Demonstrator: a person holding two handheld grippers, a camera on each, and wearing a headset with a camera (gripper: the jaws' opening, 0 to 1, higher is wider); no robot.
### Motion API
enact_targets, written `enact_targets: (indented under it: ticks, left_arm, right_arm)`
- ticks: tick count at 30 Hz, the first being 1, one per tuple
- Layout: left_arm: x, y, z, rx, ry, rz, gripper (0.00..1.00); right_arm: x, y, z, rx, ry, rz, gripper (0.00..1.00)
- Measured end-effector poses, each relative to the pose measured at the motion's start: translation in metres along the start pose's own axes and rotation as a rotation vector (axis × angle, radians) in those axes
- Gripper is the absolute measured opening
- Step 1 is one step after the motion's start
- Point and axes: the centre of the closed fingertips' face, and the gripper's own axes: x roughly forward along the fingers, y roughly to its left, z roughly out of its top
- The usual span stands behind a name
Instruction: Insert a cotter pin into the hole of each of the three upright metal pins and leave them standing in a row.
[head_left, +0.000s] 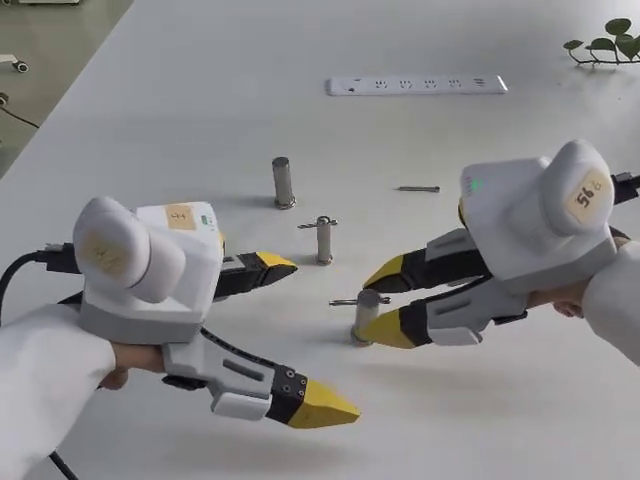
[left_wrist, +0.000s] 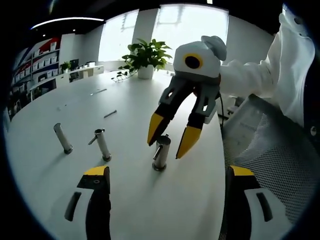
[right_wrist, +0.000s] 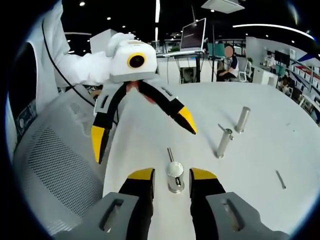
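Observation:
Three upright metal pins stand in a slanted row on the white table. The far pin has a bare top. The middle pin and the near pin each carry a cotter pin through the top. My right gripper is open, its yellow-tipped jaws either side of the near pin with small gaps. My left gripper hangs wide open to the left of the row, holding nothing. A loose cotter pin lies flat behind the row.
A white power strip lies at the back of the table. Plant leaves reach in at the far right corner. A mesh chair stands beside the table, and the table edge runs along the far left.

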Motion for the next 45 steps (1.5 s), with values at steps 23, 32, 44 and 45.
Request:
enact_targets:
  ticks: [23, 32, 44, 45]
  left_arm:
    - [-0.032, 0.006, 0.008, -0.043, -0.049, 0.068, 0.99]
    - [-0.043, 0.016, -0.002, -0.085, -0.038, 0.104, 0.99]
    - [-0.046, 0.018, -0.021, -0.118, 0.031, 0.123, 0.99]
    - [-0.047, 0.018, -0.021, -0.12, 0.029, 0.124, 0.99]
  right_arm:
    - [0.007, -0.004, -0.001, -0.019, 0.025, 0.017, 0.08]
    - [-0.01, -0.043, 0.001, -0.035, 0.032, -0.054, 0.08]
    - [-0.025, -0.095, -0.01, 0.008, 0.028, -0.14, 0.08]
    - [-0.026, -0.097, -0.01, 0.015, 0.021, -0.14, 0.08]
